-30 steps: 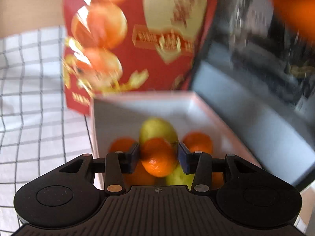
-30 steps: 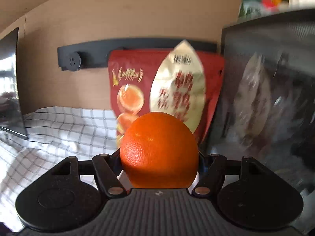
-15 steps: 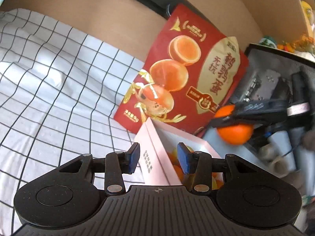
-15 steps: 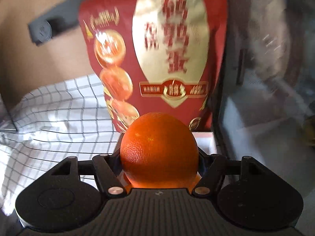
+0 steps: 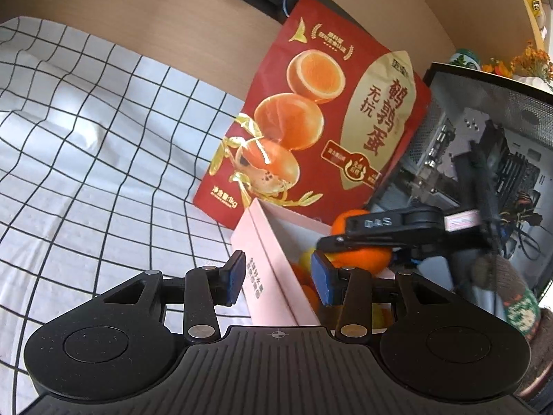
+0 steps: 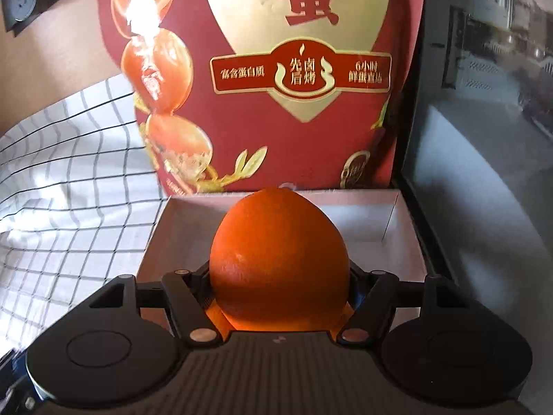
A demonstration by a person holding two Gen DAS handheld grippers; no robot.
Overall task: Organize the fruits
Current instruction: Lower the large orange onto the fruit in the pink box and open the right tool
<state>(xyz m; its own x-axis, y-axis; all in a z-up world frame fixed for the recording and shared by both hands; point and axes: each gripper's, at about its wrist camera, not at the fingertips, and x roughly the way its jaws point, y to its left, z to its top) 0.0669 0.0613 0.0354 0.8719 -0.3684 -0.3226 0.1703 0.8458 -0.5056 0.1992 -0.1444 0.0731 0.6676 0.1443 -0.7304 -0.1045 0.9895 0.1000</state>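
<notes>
My right gripper is shut on a large orange and holds it over the open pink box. In the left wrist view the same orange sits in the right gripper above the pink box, which holds several oranges and yellow fruits. My left gripper is open and empty, its fingers on either side of the box's left wall.
A red snack bag leans against the wooden wall behind the box. A black computer case stands to the right. A white checked cloth covers the table to the left.
My left gripper let go of a small orange in the box, opened and drew back. My right gripper carried the large orange down over the box.
</notes>
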